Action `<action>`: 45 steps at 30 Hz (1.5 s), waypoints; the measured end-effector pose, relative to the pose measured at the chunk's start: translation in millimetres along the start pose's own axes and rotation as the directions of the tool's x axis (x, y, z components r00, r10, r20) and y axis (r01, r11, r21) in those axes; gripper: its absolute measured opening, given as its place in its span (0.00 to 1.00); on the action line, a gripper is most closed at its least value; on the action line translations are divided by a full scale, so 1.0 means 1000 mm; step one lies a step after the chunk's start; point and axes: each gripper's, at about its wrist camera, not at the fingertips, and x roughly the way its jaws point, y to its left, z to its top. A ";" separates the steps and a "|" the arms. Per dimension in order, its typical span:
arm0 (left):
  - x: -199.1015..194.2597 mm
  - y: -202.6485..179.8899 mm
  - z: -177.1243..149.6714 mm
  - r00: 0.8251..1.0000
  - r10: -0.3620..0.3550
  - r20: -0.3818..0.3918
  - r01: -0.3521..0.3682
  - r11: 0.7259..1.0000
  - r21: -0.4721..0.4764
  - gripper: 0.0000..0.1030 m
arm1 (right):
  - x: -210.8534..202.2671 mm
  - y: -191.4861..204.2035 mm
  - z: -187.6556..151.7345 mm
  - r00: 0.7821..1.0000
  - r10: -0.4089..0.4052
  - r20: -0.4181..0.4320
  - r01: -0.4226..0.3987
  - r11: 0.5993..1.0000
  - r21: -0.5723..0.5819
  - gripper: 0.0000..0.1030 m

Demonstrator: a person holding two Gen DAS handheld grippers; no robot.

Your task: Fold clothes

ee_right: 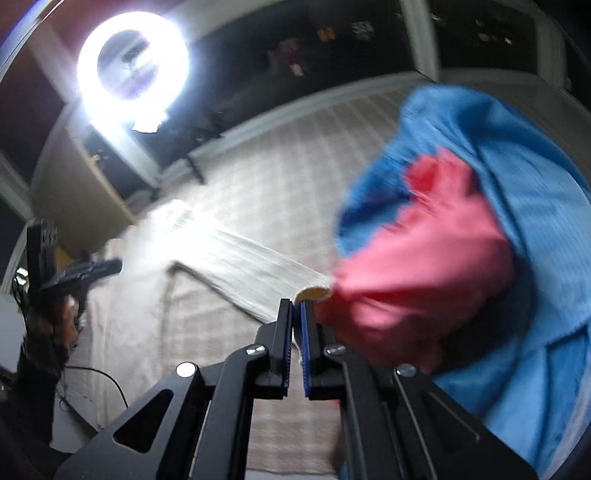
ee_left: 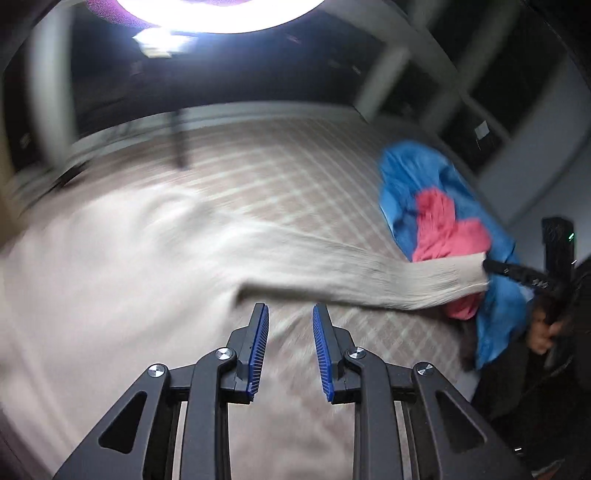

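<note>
Pinching cream sweater (ee_left: 155, 258) cuff (ee_right: 312, 293) between right gripper (ee_right: 295, 314) jaws; left gripper (ee_left: 290, 325) jaws spread, empty, sleeve just ahead.

The left wrist camera sits just behind the left gripper (ee_left: 290, 325) and looks forward and down over the checked bed cover (ee_left: 288, 166), with the ring light (ee_left: 218, 14) at 12 o'clock. It catches the right gripper (ee_left: 487, 264) at 3 o'clock. The right wrist camera rides behind the right gripper (ee_right: 296, 306), close to the blue and pink clothes (ee_right: 461, 240) at 2 o'clock, facing the ring light (ee_right: 133, 59) at 11 o'clock and the left gripper (ee_right: 107, 266) at 9 o'clock. Both views share the bed cover, the clothes pile (ee_left: 443, 221) and the cream sweater (ee_left: 369, 269).
</note>
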 end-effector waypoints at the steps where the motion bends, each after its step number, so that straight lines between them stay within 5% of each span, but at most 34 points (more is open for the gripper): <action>1: -0.019 0.008 -0.013 0.999 0.034 0.016 -0.034 0.999 -0.016 0.22 | 0.002 0.013 0.004 1.000 0.014 0.007 -0.014 1.000 -0.025 0.04; 4: -0.073 0.026 -0.057 0.984 0.169 0.050 -0.166 0.984 -0.058 0.28 | 0.009 0.044 0.015 0.999 0.046 0.020 -0.044 0.996 -0.082 0.04; 8: -0.120 0.040 -0.113 0.964 0.255 0.071 -0.248 0.964 -0.093 0.28 | 0.025 0.112 0.021 0.998 -0.001 0.059 0.015 0.971 -0.237 0.04; 10: -0.134 0.044 -0.136 0.961 0.263 0.085 -0.253 0.960 -0.117 0.28 | 0.028 0.163 -0.013 0.996 0.083 -0.021 -0.085 0.935 -0.344 0.03; 13: -0.154 0.049 -0.172 0.954 0.281 0.107 -0.265 0.953 -0.146 0.28 | 0.031 0.240 -0.063 0.970 0.190 -0.155 -0.242 0.844 -0.479 0.03; 17: -0.166 0.056 -0.214 0.955 0.275 0.112 -0.252 0.951 -0.180 0.28 | 0.037 0.341 -0.132 0.894 0.280 -0.349 -0.443 0.663 -0.603 0.02; 20: -0.155 0.056 -0.235 0.961 0.260 0.093 -0.244 0.957 -0.155 0.28 | 0.051 0.366 -0.200 0.886 0.164 -0.434 -0.441 0.586 -0.679 0.02; 23: -0.135 0.048 -0.248 0.969 0.239 0.055 -0.232 0.966 -0.112 0.28 | 0.056 0.338 -0.200 0.881 0.157 -0.446 -0.416 0.705 -0.574 0.04; 27: -0.115 0.024 -0.231 0.989 0.138 0.054 -0.135 0.989 -0.052 0.28 | 0.050 0.252 -0.143 0.946 0.086 -0.314 -0.207 0.904 -0.374 0.12; 29: -0.099 0.006 -0.209 0.992 0.107 0.061 -0.108 0.994 0.011 0.28 | 0.039 0.200 -0.119 0.963 0.066 -0.260 -0.132 0.961 -0.245 0.12; 33: -0.050 -0.036 -0.137 0.994 0.076 0.079 -0.090 0.979 0.184 0.39 | 0.011 0.123 -0.098 0.984 -0.016 -0.175 -0.003 0.994 -0.107 0.14; 37: 0.021 -0.055 -0.065 1.000 0.021 0.009 -0.022 0.967 0.253 0.39 | -0.014 0.081 -0.098 0.991 -0.028 -0.131 0.025 0.999 -0.020 0.14; 39: 0.058 -0.071 -0.041 0.998 0.050 -0.023 -0.039 0.943 0.331 0.39 | -0.025 0.062 -0.099 0.993 -0.043 -0.113 0.044 0.999 -0.001 0.18; 45: 0.097 -0.079 -0.031 0.995 0.054 -0.084 -0.019 0.926 0.377 0.39 | -0.040 0.024 -0.091 0.993 -0.094 -0.078 0.095 0.995 0.014 0.18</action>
